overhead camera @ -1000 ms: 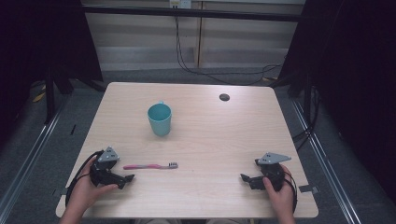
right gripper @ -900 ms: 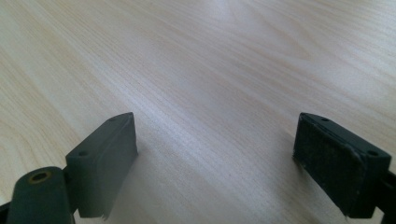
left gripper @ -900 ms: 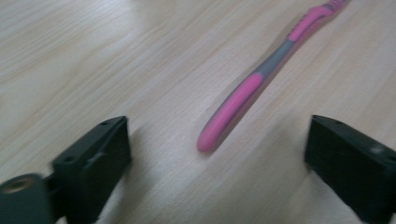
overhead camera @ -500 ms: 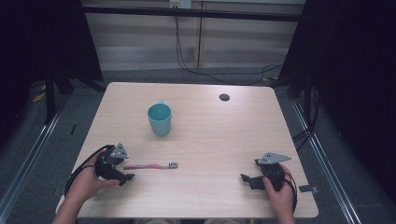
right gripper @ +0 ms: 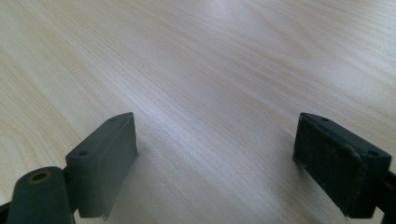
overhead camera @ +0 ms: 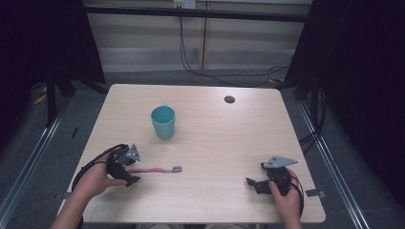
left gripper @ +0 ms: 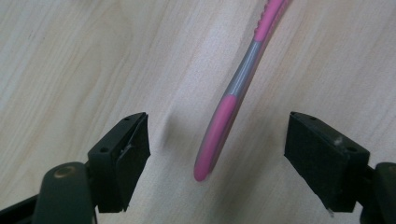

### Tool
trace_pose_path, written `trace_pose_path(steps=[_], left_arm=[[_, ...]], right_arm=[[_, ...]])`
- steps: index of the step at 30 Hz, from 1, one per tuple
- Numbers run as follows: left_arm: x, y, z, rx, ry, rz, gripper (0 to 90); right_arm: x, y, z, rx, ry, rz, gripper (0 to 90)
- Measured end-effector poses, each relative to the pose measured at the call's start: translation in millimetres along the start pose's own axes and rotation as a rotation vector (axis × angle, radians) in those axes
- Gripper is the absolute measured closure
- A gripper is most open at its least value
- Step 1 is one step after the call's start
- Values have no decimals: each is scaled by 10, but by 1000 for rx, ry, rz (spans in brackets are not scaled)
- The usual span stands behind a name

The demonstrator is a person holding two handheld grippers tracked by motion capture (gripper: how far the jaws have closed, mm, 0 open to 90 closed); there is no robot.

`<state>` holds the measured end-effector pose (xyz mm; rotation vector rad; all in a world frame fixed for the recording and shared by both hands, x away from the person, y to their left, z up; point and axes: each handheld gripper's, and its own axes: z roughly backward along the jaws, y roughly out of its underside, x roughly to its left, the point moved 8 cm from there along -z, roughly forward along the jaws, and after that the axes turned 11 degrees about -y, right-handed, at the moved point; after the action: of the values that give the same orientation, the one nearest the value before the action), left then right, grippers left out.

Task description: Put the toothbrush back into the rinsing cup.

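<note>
Left gripper [overhead camera: 128, 168] straddling toothbrush [left gripper: 233, 95].
We see both grippers' jaws wide apart, empty; right gripper [overhead camera: 258, 183] rests idle, seemingly awaiting its turn.

Pink-and-grey toothbrush [overhead camera: 154, 169], teal cup [overhead camera: 163, 122], pale wood-grain table [overhead camera: 229, 143], black grippers

No text, label, brand, number or sign can be read anywhere: the pale wood-grain surface [overhead camera: 215, 143], the teal plastic cup [overhead camera: 163, 122] and the pink and grey plastic toothbrush [left gripper: 236, 88] carry no legible markings.
</note>
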<state>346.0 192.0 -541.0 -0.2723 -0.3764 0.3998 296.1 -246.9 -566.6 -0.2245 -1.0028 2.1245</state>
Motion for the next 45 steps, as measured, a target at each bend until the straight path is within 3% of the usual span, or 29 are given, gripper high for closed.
trace_pose_path(steps=[6, 8, 21, 28, 29, 32, 33, 37, 41, 45], left_arm=[[2, -74, 20, 15, 0, -34, 237], [-14, -143, 29, 21, 6, -71, 244], [-55, -364, -35, 25, 15, -119, 270], [-64, -414, -27, 25, 23, -112, 314], [-58, -418, -25, 27, 32, -132, 336], [-60, -420, -41, 26, 29, -140, 358], [-52, -406, -46, 43, 29, -145, 374], [-61, -416, -47, 38, 42, -128, 406], [-38, -397, -42, 67, 46, -142, 440], [-17, -338, -64, 74, 61, -107, 457]], right_arm=[[2, 1, 0, 1, -1, -3, 129], [0, 0, 0, 0, -1, 0, 130], [1, 0, -1, 0, -2, -1, 128], [2, 0, -1, -1, -3, -1, 129], [1, 0, -1, 0, -2, -1, 129], [1, 0, -1, 0, -2, -1, 129], [3, 0, -1, 0, -4, -2, 129], [2, -1, -2, -1, -4, -1, 128], [2, 0, -2, -1, -4, -1, 129], [1, -1, -2, -1, -4, 0, 128]])
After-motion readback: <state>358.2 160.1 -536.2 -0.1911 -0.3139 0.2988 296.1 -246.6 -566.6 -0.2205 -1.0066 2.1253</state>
